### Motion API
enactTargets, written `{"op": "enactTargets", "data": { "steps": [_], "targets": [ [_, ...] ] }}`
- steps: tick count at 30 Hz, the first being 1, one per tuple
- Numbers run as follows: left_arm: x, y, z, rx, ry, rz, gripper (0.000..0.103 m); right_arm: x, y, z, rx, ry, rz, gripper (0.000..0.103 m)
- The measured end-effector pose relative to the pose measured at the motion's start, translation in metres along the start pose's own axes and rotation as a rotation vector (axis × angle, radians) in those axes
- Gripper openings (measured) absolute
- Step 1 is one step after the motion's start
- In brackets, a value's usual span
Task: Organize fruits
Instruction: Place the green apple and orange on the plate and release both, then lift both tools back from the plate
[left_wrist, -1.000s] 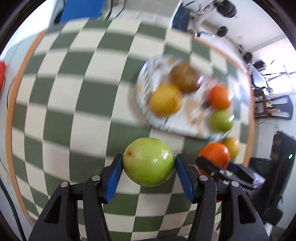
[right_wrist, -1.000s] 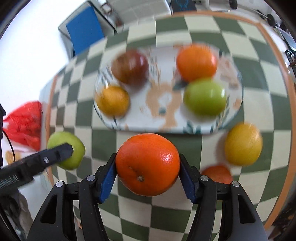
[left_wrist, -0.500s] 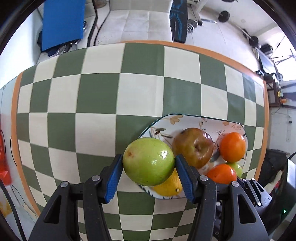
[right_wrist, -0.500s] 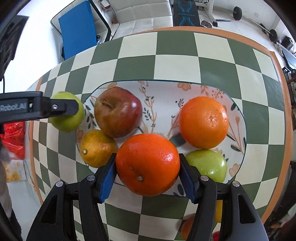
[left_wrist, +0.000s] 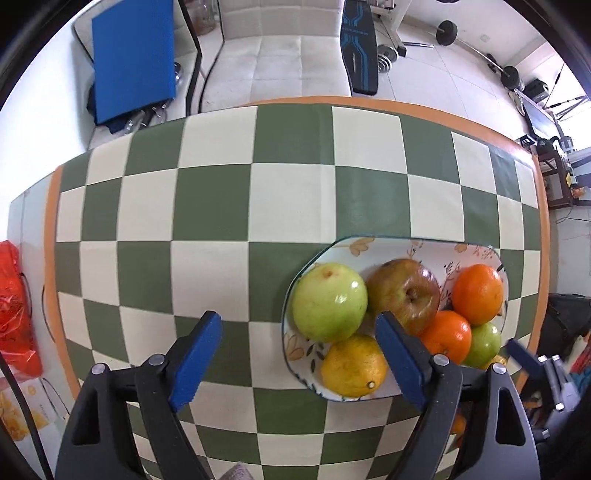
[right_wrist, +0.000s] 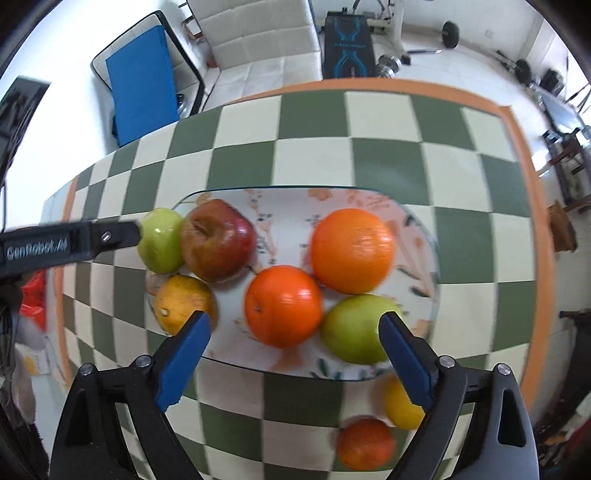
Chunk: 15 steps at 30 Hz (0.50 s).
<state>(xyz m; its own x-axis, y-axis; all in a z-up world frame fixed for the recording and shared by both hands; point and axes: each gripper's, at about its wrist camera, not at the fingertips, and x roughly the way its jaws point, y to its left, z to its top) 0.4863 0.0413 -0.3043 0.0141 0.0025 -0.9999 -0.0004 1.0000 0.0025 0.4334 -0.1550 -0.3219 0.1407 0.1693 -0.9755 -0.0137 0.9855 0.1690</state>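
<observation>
A flowered plate (left_wrist: 388, 245) (right_wrist: 280, 201) on the checkered table carries a green apple (left_wrist: 330, 302) (right_wrist: 161, 240), a red apple (left_wrist: 404, 290) (right_wrist: 216, 240), a yellow citrus (left_wrist: 354, 365) (right_wrist: 183, 302), two oranges (right_wrist: 282, 306) (right_wrist: 352, 251) and a second green apple (right_wrist: 354, 328). My left gripper (left_wrist: 297, 360) stands open above the plate's left rim, nothing between its blue pads. My right gripper (right_wrist: 293, 356) is open too, over the plate's near edge, just behind the smaller orange. A lemon (right_wrist: 400, 406) and another orange (right_wrist: 365, 443) lie on the cloth beside the plate.
The table's orange border (left_wrist: 543, 258) runs close to the plate on the right. A red plastic bag (left_wrist: 14, 306) hangs off the left side. A blue panel (left_wrist: 133, 59) and a white sofa (left_wrist: 280, 55) stand beyond the far edge, with gym weights further back.
Both grippers have opened. The green apple left my left gripper and now rests at the plate's left end; the orange left my right gripper and sits in the plate's middle.
</observation>
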Motion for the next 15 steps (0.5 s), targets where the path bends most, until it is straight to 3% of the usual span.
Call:
{"op": "enactTargets", "data": {
  "steps": [8, 15],
  "targets": [
    [-0.022, -0.006, -0.058, -0.029, -0.11, 0.04, 0.085, -0.024, -0.023, -0.024, 0.013, -0.049, -0.076, 0.094],
    [-0.05, -0.019, -0.091, -0.01, -0.196, 0.046, 0.085, -0.054, -0.026, -0.047, 0.014, -0.101, -0.084, 0.094]
  ]
}}
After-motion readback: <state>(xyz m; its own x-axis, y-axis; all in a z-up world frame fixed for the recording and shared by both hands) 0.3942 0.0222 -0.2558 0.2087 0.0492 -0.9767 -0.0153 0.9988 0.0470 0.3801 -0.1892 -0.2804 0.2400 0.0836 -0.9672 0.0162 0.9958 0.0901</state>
